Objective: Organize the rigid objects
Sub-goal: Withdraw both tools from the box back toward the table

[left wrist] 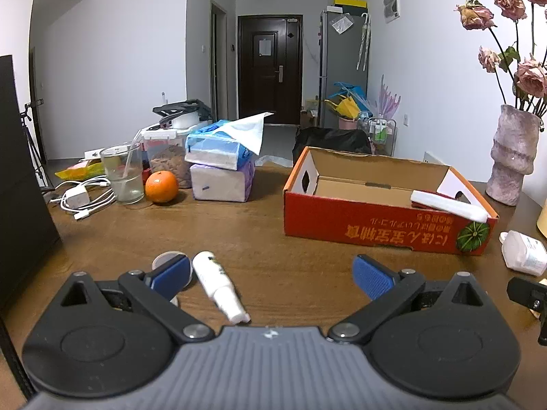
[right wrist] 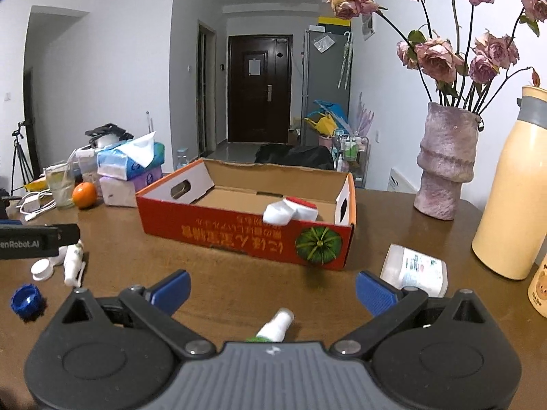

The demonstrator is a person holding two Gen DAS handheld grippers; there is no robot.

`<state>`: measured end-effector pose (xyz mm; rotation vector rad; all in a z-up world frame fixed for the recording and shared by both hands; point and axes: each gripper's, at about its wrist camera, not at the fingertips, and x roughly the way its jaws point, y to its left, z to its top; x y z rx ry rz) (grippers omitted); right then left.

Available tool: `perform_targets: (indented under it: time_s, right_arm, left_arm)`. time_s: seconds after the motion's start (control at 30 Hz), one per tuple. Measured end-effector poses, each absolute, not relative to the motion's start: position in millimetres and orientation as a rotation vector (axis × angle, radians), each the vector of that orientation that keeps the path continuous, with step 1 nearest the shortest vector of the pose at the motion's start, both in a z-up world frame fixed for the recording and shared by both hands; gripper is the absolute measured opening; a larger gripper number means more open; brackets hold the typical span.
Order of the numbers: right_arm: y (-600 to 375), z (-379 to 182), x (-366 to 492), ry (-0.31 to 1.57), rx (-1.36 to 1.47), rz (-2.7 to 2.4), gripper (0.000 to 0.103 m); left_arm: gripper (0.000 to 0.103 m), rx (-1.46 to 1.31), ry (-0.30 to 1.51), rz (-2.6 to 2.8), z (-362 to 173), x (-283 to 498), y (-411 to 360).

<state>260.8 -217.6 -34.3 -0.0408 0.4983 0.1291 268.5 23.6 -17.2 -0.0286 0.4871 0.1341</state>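
Across the lower half of the left wrist view, the left gripper (left wrist: 270, 273) is spread wide, its blue pads well apart and holding nothing. A small white spray bottle (left wrist: 218, 285) lies on its side on the brown table (left wrist: 266, 239) between the pads, close to the left one, its nozzle end pointing toward the camera. A round white lid (left wrist: 164, 259) peeks out just behind the left pad. At centre right of this frame sits an open red cardboard box (left wrist: 376, 222) with a pumpkin picture on its near right corner; a white and red object (left wrist: 448, 203) rests inside at its right end, leaning over the front wall. A clear flat bottle (left wrist: 523, 253) lies on the table at the right edge, near the box. In the upper left stand a glass of water (left wrist: 123, 174), an orange (left wrist: 161, 186), a white charger with cable (left wrist: 82, 198) and stacked tissue packs (left wrist: 222, 167). A pink vase of dried roses (left wrist: 511, 157) fills the upper right.

In the right wrist view, the right gripper (right wrist: 271, 288) is likewise spread wide and empty. A second small white bottle (right wrist: 277, 324) with a green band lies between its pads, low in the frame. The clear flat bottle (right wrist: 415, 270) lies just beyond the right pad. At lower left a blue cap (right wrist: 26, 300) sits apart from the others, with the white lid (right wrist: 42, 270) and the spray bottle (right wrist: 73, 266) above it. A cream flask (right wrist: 516, 188) stands at the right edge.
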Motion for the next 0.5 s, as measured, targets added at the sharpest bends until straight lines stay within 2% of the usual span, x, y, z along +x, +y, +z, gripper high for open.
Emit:
perform_targets:
  time_s: [0.5]
  right_arm:
    - [-219.8, -49.6, 233.5, 0.557, -0.067, 0.121, 0.103]
  left_arm:
    - [0.103, -0.009, 0.53, 0.144, -30.1, 233.5, 46.4]
